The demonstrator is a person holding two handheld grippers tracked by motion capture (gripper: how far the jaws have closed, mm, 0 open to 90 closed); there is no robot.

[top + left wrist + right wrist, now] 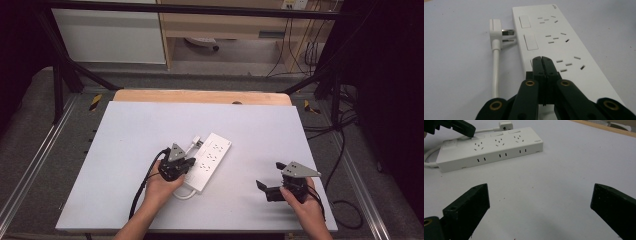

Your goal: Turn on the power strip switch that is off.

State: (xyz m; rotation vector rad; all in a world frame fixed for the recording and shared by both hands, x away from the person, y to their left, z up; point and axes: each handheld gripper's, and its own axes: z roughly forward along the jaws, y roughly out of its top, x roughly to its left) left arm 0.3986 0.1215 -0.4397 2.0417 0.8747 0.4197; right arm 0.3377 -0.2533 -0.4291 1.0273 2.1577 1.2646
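White desk (130, 150) top, matte, with a wooden strip along its far edge; dark frame rails and grey floor around it. White power strip (208, 161) lies flat near the middle of the desk, slightly toward the near edge, set diagonally. It has three socket groups in a row, each with a rocker switch beside it. A small grey mark is printed at its far corner (554, 6); too small to read. White plug (497, 32) on a white cable (496, 72) lies just beside the strip's long side, prongs pointing at the strip, not inserted. Left tongs (541, 59): pressed together, nothing between them, tips resting on the strip's top at the nearest rocker switch. Right tongs (537, 202): spread wide, nothing between them, low over bare desk toward the near right corner, well apart from the strip, pointing toward it.
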